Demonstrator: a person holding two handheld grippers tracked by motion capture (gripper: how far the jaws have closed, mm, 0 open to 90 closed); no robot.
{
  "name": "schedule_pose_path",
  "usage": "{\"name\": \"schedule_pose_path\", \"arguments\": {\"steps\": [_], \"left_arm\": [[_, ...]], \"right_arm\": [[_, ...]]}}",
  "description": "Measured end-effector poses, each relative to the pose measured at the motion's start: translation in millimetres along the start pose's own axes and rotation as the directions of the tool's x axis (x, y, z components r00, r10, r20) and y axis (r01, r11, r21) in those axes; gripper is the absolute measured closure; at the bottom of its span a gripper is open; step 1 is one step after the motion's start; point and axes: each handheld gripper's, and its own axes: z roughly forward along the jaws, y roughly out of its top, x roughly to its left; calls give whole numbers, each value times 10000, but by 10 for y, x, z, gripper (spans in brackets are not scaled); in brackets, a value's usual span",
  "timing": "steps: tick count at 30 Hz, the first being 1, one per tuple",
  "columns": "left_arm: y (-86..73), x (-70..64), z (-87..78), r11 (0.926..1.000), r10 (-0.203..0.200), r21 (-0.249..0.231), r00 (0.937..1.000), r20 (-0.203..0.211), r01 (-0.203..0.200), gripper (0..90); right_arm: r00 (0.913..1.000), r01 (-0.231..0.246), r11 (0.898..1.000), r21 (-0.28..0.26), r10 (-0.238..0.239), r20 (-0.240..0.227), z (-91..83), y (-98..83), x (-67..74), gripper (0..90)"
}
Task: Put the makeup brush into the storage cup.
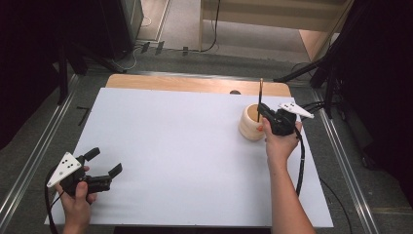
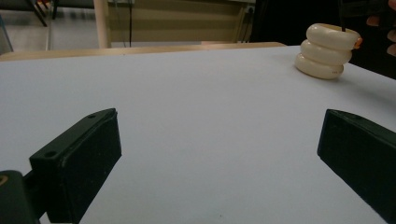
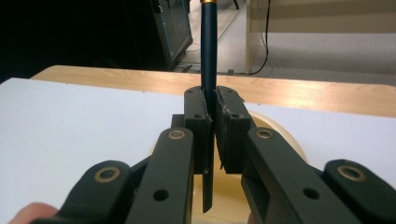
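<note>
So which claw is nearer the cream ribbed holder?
Right. The right claw sits at the cream ribbed holder, clamping a dark pen over its mouth; the left claw is far across the white board.

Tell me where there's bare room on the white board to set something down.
Nearly all of the white board is bare: the whole stretch between the left gripper and the cream holder. Only the far right corner is crowded, where the right gripper holds the pen.
</note>
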Motion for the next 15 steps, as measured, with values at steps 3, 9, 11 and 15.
{"name": "schedule_pose_path", "arguments": {"steps": [3, 9, 11, 15], "left_arm": [[0, -1, 2, 10000, 10, 3, 10000, 5, -10, 5], [-2, -4, 6, 10000, 1, 2, 10000, 0, -1, 5], [-2, -4, 6, 10000, 7, 8, 10000, -3, -7, 5], [-2, -5, 4, 10000, 10, 9, 10000, 3, -10, 5]], "right_arm": [[10000, -16, 9999, 136, 15, 81, 27, -37, -21, 852], [9998, -11, 9995, 316, 5, 181, 66, -73, -36, 851], [9997, 24, 9993, 367, -32, 236, 70, -79, -34, 851], [9993, -8, 9991, 424, -8, 376, 78, -103, -31, 851]]}}
